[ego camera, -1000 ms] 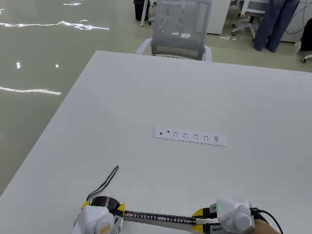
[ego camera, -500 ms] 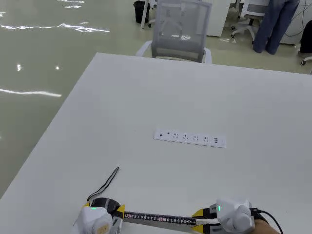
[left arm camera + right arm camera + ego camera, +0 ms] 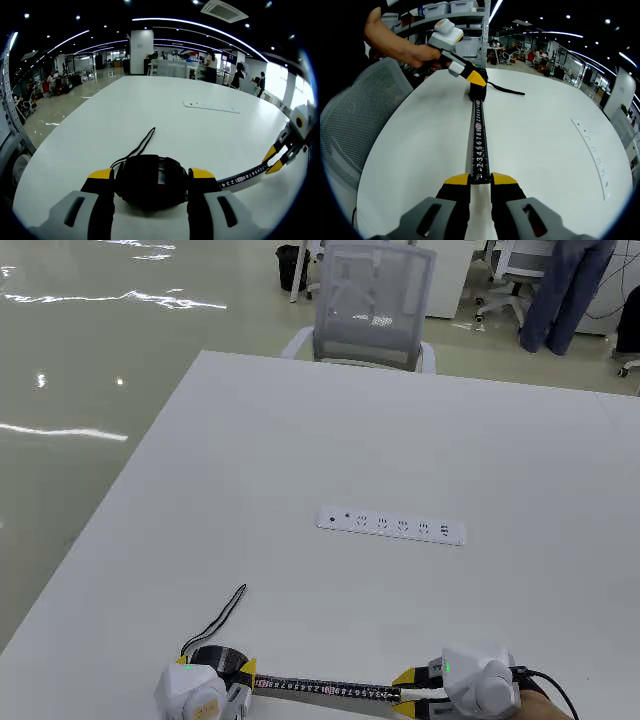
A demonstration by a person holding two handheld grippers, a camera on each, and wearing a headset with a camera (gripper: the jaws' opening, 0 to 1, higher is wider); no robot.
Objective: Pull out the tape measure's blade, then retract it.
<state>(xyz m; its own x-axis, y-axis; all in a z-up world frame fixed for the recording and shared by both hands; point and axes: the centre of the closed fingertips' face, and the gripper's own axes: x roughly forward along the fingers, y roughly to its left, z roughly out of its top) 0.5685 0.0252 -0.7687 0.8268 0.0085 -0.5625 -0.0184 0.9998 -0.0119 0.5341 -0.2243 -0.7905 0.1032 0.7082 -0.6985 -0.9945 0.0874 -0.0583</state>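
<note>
Tape measure [image 3: 212, 656], black case, sits on the white counter [image 3: 300, 440] at the near edge, about 7 o'clock in the head view, with its thin black strap [image 3: 222, 612] trailing off toward 12 o'clock. Blade [image 3: 478, 135] is out part way, flat and low over the counter, running from the case toward 3 o'clock. Left gripper [image 3: 151, 176] has its yellow-tipped jaws clamped on the two sides of the case. Right gripper [image 3: 480, 179] has its jaws pinched together on the blade's free end, numbers face up between them. Looks like the pull-out step, mid stretch, or close to turning around for the retract; can't tell which from here. To do it well: pull straight along the line out of the case mouth, no sideways drift, or the blade will twist and may buckle. Left grip should just anchor the case, no rolling; with only side contact it could spin if the pull goes off-axis. Hold the blade's height level with the mouth. For the retract, better to walk the right gripper back toward 9 o'clock with the end held than to let go, since a free blade may whip and jerk the case loose. Power strip [image 3: 391, 525] lies well apart at 12 o'clock of the blade, grey chair [image 3: 370, 300] past the far edge; neither in the way.
</note>
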